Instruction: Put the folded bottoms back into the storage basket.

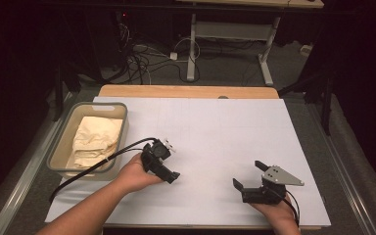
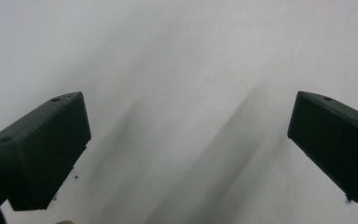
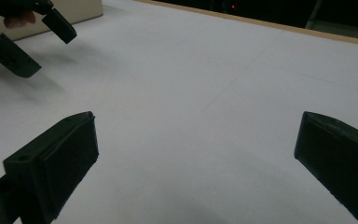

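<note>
Both hands hover low over the white paper-covered table, seemingly poised. The left black gripper is spread wide, empty; the right black gripper likewise. Just left of the left gripper sits a grey plastic bin holding cream folded cloth, likely what gets handled.

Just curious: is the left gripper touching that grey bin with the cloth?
Apart. The high view shows white table surface between the left gripper and the bin.

sheet: matt white paper | cloth: cream, crumpled | tub: grey plastic
</note>
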{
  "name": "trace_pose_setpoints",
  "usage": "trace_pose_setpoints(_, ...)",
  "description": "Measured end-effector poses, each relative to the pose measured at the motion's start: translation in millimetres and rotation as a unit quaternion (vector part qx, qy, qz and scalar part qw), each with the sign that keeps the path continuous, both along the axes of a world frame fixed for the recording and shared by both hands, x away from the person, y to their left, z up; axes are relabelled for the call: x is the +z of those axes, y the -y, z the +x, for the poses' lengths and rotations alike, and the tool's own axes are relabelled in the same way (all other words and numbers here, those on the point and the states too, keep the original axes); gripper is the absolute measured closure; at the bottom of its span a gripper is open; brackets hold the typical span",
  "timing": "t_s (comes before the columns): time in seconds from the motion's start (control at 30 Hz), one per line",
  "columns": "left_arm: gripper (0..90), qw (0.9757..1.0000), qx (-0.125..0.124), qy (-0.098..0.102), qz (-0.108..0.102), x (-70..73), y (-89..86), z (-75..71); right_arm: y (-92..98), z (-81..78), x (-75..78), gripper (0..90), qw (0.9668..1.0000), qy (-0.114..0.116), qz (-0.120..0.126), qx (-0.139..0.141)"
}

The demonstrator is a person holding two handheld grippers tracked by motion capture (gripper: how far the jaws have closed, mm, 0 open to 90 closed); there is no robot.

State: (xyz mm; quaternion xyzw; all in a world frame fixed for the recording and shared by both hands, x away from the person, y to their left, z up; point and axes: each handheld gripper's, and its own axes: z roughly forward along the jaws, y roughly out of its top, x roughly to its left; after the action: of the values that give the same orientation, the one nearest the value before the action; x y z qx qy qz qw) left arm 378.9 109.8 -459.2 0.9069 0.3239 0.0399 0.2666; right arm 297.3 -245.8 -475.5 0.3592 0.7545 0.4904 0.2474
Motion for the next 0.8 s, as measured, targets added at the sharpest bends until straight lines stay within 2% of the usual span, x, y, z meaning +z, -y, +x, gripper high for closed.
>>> trace_pose_setpoints(0.03, 0.0, 0.9997, 0.003, 0.012, -0.021, -2.6, -1.9, -1.4, -0.2, -0.4, 0.3, 0.4, 1.0, 0.001, 0.002, 0.0)
trace_pose_setpoints(0.1, 0.0, 0.9987, 0.002, 0.028, -0.043, -6.3, -3.8, -3.7, -0.5, -1.1, 0.4, 0.4, 1.0, 0.002, 0.002, 0.0)
trace_pose_setpoints(0.17, 0.0, 0.9966, 0.005, 0.04, -0.072, -9.5, -6.5, -6.2, -0.6, -1.5, 0.3, 0.4, 1.0, 0.002, 0.003, -0.001)
trace_pose_setpoints(0.2, 0.0, 0.995, 0.009, 0.049, -0.086, -10.7, -8.3, -7.6, -0.6, -1.7, 0.2, 0.4, 1.0, 0.002, 0.004, -0.001)
trace_pose_setpoints(0.27, 0.0, 0.9905, 0.014, 0.076, -0.114, -13.6, -12.0, -11.3, -0.5, -2.4, 0.7, 0.4, 1.0, 0.003, 0.007, -0.001)
trace_pose_setpoints(0.4, 0.0, 0.9792, 0.024, 0.111, -0.168, -20.1, -22.3, -17.6, -0.7, -4.1, 1.3, 0.4, 0.9999, 0.01, 0.009, 0.0)
trace_pose_setpoints(0.53, 0.0, 0.9626, 0.034, 0.156, -0.219, -24.4, -33.6, -28.5, -0.9, -6.8, 2.4, 0.4, 0.9996, 0.023, 0.015, -0.003)
trace_pose_setpoints(0.57, 0.0, 0.9598, 0.037, 0.163, -0.226, -25.2, -35.6, -31.1, -0.9, -7.6, 2.7, 0.4, 0.9995, 0.027, 0.018, -0.004)
trace_pose_setpoints(0.6, 0.0, 0.958, 0.038, 0.168, -0.229, -25.8, -36.8, -33.5, -0.9, -8.2, 2.8, 0.4, 0.9994, 0.029, 0.02, -0.005)
trace_pose_setpoints(0.63, 0.0, 0.9548, 0.038, 0.177, -0.236, -27.1, -38.1, -36.8, -0.9, -8.9, 2.8, 0.4, 0.9993, 0.031, 0.022, -0.006)
trace_pose_setpoints(0.7, 0.0, 0.9511, 0.04, 0.188, -0.242, -27.4, -40.5, -41.0, -0.8, -10.4, 2.3, 0.4, 0.9988, 0.038, 0.03, -0.009)
trace_pose_setpoints(0.8, 0.0, 0.9427, 0.049, 0.205, -0.258, -28.0, -47.6, -47.3, -0.6, -12.5, 2.1, 0.4, 0.9983, 0.043, 0.036, -0.013)
